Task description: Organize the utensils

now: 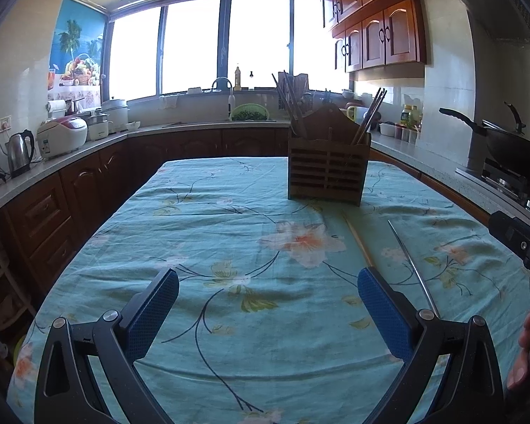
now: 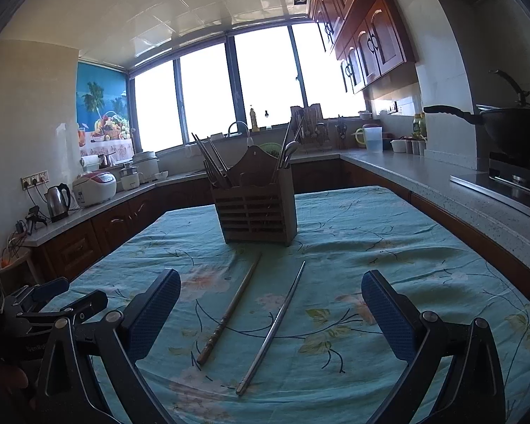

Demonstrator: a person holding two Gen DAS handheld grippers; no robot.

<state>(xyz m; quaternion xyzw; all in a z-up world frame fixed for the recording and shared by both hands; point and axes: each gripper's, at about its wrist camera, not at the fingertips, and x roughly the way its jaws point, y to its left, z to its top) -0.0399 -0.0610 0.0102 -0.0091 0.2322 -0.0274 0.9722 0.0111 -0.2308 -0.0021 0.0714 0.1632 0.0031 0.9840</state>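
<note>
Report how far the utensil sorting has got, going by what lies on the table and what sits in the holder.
Done: the wooden holder already holds chopsticks and a spoon.
In hand: nothing; the left gripper and right gripper are both open and empty.
Left: a wooden chopstick and a metal chopstick lie loose on the tablecloth, apart from each other, in front of the holder.

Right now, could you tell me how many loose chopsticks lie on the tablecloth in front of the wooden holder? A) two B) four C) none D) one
A: a wooden chopstick and a metal chopstick lie side by side before the wooden holder.
</note>
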